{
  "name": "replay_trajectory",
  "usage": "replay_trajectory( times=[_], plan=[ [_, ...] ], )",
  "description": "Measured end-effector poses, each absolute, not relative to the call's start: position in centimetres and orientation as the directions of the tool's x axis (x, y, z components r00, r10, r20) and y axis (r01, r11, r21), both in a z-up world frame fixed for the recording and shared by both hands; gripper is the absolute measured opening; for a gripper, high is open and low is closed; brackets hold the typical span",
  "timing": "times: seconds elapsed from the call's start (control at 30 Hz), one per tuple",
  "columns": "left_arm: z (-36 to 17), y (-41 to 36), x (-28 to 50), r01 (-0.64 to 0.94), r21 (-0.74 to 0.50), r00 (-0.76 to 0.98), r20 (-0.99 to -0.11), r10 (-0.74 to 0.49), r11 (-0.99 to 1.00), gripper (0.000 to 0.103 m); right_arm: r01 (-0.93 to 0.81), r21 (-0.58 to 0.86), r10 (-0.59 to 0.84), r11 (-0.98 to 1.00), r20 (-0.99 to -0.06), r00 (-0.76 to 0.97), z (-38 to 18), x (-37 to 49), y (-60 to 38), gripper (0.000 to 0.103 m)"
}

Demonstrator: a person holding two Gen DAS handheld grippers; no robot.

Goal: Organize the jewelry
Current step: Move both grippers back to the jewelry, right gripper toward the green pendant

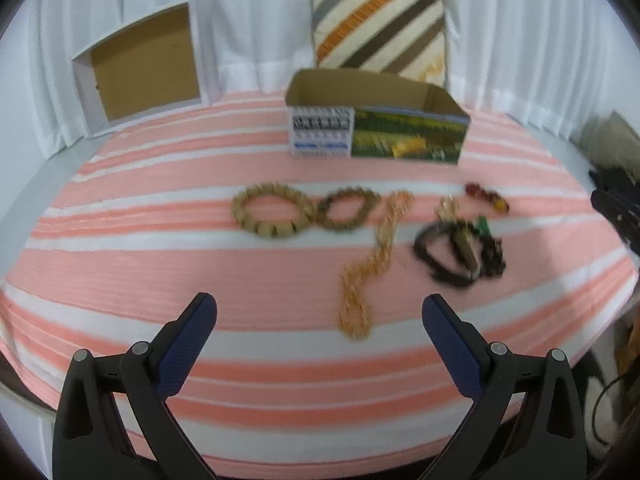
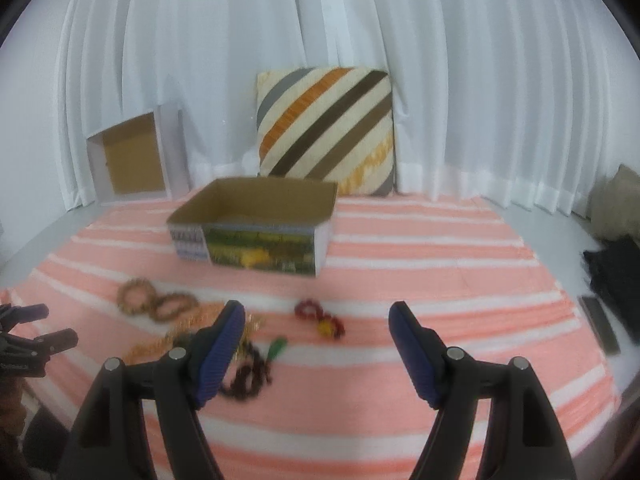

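Jewelry lies in a row on a pink-and-white striped cloth (image 1: 160, 264). From left: a light wooden bead bracelet (image 1: 272, 213), a darker bead bracelet (image 1: 347, 209), a gold chain (image 1: 372, 264), a dark tangle of beads and bangle (image 1: 460, 252), and a red-and-yellow bead bracelet (image 1: 486, 196). An open cardboard box (image 1: 376, 120) stands behind them. My left gripper (image 1: 320, 312) is open, above the cloth in front of the gold chain. My right gripper (image 2: 318, 320) is open, near the red bracelet (image 2: 320, 318) and dark beads (image 2: 250, 376).
A striped cushion (image 1: 380, 24) leans on the white curtain behind the box. A white box lid (image 1: 144, 68) leans at the back left. Dark items and a flat black object (image 2: 600, 324) lie off the cloth at the right.
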State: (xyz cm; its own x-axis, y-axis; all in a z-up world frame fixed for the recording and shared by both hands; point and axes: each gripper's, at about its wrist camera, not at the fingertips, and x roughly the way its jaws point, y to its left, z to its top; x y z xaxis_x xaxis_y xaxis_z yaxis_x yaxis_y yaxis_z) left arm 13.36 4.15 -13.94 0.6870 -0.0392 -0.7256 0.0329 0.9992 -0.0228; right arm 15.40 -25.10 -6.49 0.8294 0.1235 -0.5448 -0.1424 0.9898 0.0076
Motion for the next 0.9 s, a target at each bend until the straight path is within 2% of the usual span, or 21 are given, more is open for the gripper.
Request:
replay_trajectory(
  times=[0.37, 0.8, 0.9],
  plan=[
    [-18.3, 2.6, 14.3, 0.054, 0.008, 0.621, -0.783, -0.027, 0.999, 0.102, -0.241, 0.011, 0.187, 0.971, -0.663, 0.725, -13.3, 13.7, -23.6, 0.076],
    [-20.6, 1.1, 18.1, 0.055, 0.064, 0.563, -0.826, 0.022, 0.996, 0.102, -0.362, 0.020, 0.242, 0.932, -0.777, 0.582, -16.8, 16.8, -20.4, 0.076],
    [-20.7, 1.2, 18.9, 0.054, 0.044, 0.557, -0.831, 0.006, 0.998, 0.103, -0.384, 0.009, 0.243, 0.923, -0.788, 0.566, -17.2, 17.7, -19.6, 0.068]
  ],
)
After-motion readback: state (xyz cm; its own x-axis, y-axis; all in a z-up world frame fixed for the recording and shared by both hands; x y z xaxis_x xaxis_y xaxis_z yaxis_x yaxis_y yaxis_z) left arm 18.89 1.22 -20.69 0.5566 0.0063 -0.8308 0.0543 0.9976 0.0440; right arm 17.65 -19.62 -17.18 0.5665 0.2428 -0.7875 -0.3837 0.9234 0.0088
